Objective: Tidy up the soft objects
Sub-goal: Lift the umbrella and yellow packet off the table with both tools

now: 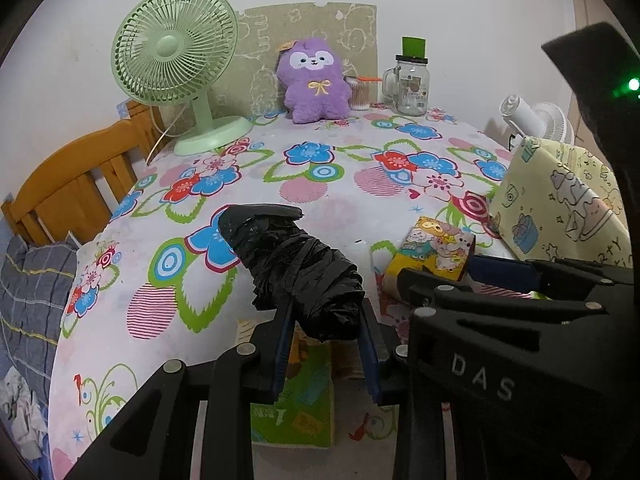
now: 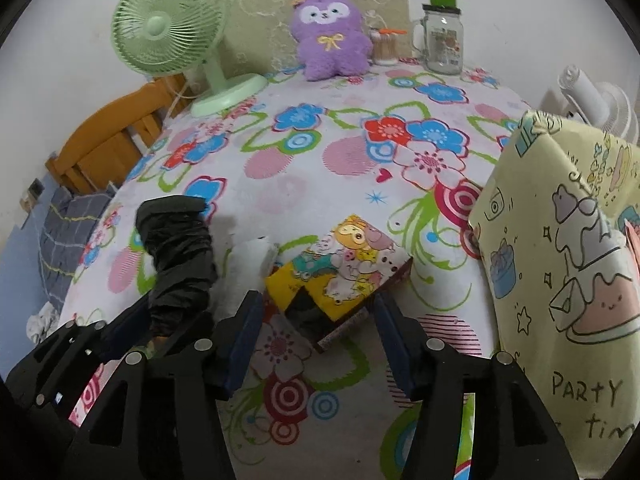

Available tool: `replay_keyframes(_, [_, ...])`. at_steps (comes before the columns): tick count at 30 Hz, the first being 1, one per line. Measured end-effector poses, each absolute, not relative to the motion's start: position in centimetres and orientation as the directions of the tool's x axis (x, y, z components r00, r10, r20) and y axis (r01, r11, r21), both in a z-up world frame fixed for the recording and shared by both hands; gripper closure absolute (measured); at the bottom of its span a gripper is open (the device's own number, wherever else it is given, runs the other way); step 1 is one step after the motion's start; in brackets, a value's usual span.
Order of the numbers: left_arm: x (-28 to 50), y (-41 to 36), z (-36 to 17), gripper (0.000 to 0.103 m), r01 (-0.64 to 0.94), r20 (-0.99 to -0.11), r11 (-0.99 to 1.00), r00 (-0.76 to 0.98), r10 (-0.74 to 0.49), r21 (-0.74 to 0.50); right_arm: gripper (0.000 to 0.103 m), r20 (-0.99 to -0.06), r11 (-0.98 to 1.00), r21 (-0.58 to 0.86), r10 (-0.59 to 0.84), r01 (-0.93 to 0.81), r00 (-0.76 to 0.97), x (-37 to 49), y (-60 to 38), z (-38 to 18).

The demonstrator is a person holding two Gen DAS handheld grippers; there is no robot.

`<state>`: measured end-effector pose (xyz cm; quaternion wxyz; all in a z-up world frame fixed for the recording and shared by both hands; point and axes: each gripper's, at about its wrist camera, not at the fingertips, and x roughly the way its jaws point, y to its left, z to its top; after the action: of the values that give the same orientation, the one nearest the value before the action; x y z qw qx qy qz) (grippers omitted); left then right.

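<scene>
Right wrist view: right gripper (image 2: 316, 316), jaws wide, straddles the cartoon packet (image 2: 340, 268) at lower centre; left gripper (image 1: 326, 340) clamps the black roll (image 1: 292, 264).

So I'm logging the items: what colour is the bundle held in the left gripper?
Black: the crinkled plastic-wrapped bundle in the left gripper shows best in the left wrist view.
</scene>
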<state>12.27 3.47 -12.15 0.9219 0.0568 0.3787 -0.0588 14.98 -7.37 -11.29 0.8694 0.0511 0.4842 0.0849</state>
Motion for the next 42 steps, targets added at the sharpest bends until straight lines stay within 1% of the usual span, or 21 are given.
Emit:
replay_keyframes(2, [12.6, 3.5, -12.3, 0.073, 0.151, -0.708, 0.987, 0.703, -0.067, 0.056, 0.042, -0.838, 0.98, 0.179, 0.196, -0.084, 0.509, 15.5, -7.5, -11.7])
replay_keyframes(4, [13.0, 3.6, -12.5, 0.073, 0.154, -0.712, 0.987, 0.699, -0.071, 0.053, 0.037, -0.842, 0.981, 0.178, 0.193, -0.078, 0.504, 15.9, -7.4, -12.0])
replay_keyframes(5, [13.2, 3.6, -12.6, 0.073, 0.155, -0.713, 0.987, 0.697, -0.073, 0.051, 0.031, -0.844, 0.982, 0.175, 0.189, -0.075, 0.503, 16.2, -7.4, -12.1])
replay_keyframes(6, [13.4, 3.6, -12.6, 0.073, 0.158, -0.715, 0.986, 0.695, -0.076, 0.049, 0.029, -0.845, 0.982, 0.174, 0.188, -0.075, 0.501, 16.4, -7.3, -12.2])
replay_keyframes(12, [14.4, 3.8, -13.2, 0.073, 0.159, -0.727, 0.986, 0.683, -0.079, 0.043, 0.028, -0.852, 0.985, 0.148, 0.171, -0.087, 0.494, 17.7, -6.7, -12.9])
replay_keyframes(14, [14.5, 3.8, -13.3, 0.073, 0.161, -0.729, 0.986, 0.68, -0.079, 0.043, 0.029, -0.852, 0.987, 0.133, 0.159, -0.087, 0.499, 17.8, -6.5, -13.0])
replay_keyframes(17, [14.6, 3.7, -13.4, 0.073, 0.165, -0.73, 0.985, 0.679, -0.08, 0.046, 0.039, -0.851, 0.988, 0.118, 0.154, -0.103, 0.503, 17.8, -6.3, -13.0])
replay_keyframes(23, [14.4, 3.4, -13.4, 0.073, 0.17, -0.727, 0.984, 0.683, -0.077, 0.055, 0.046, -0.847, 0.986, 0.124, 0.166, -0.115, 0.505, 17.7, -6.4, -12.9])
replay_keyframes(42, [11.8, 2.7, -11.0, 0.073, 0.17, -0.68, 0.984, 0.728, -0.083, 0.062, 0.047, -0.806, 0.982, 0.129, 0.185, -0.137, 0.562, 14.7, -6.9, -9.8])
